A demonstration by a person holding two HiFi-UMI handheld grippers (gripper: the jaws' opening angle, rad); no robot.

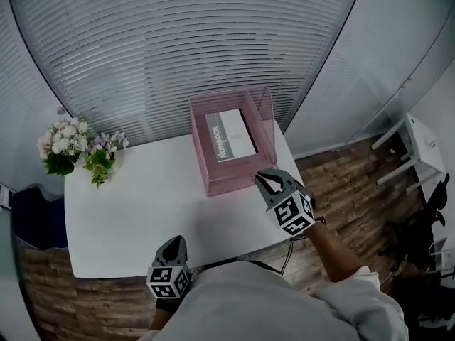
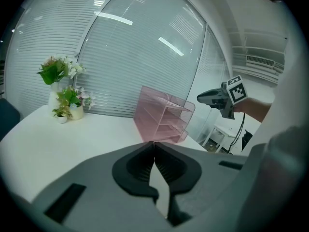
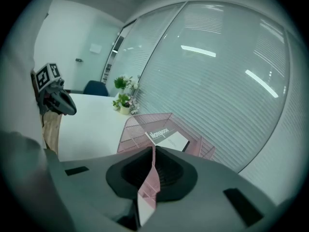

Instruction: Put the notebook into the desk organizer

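Jaws together: left gripper (image 2: pixel 154 145), right gripper (image 3: pixel 153 151)

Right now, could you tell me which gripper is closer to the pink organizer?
The right gripper, by the organizer's front corner; the left gripper hangs back at the table's near edge.

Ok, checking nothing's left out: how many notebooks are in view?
1. The notebook lies flat in the top of the pink desk organizer on the white table. The organizer's lower shelves show only partly, so another could be hidden.
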